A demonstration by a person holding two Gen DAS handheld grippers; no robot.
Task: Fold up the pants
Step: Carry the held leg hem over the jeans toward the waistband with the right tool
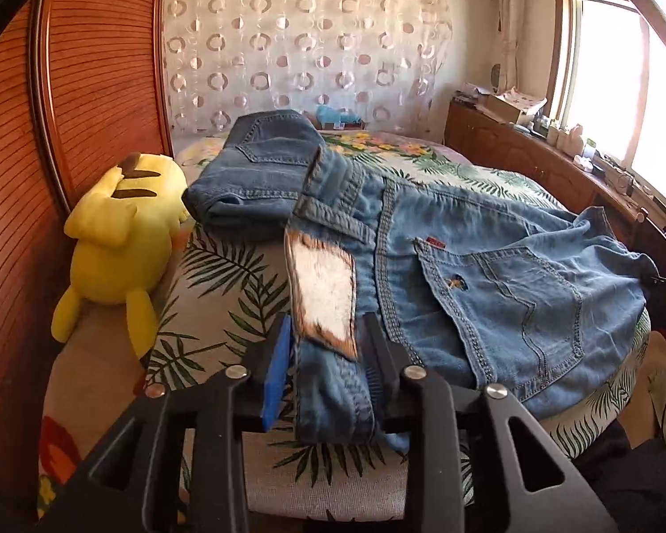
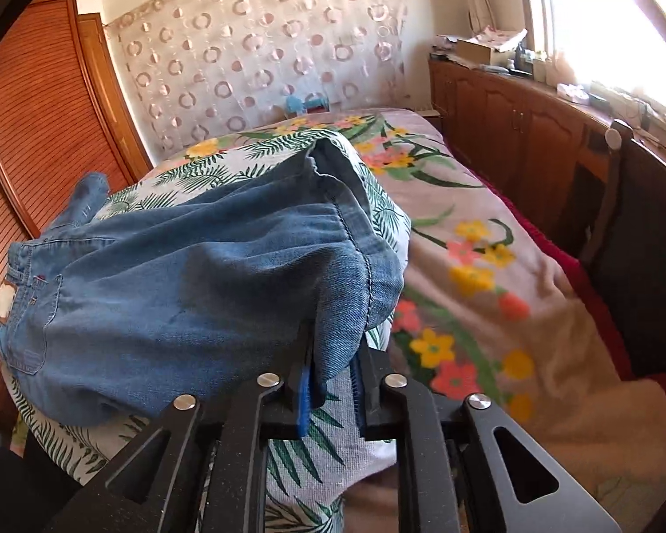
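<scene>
both grippers have jaws parted with denim loose between them: the left gripper (image 1: 328, 355) at the waistband (image 1: 328, 240), the right gripper (image 2: 333, 382) at the leg end. the pants (image 2: 191, 266) lie on the bed (image 2: 466, 231), long axis spanning hand to hand.

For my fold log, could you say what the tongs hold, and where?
Jeans: waistband lies between left tongs, a leg end between right tongs; neither looks clamped.

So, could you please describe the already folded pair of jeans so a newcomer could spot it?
On the floral bedspread, look toward the wooden louvred wardrobe. The folded jeans lie beside the yellow plush toy: a compact, darker denim stack, unlike the lighter spread-out pair.
</scene>
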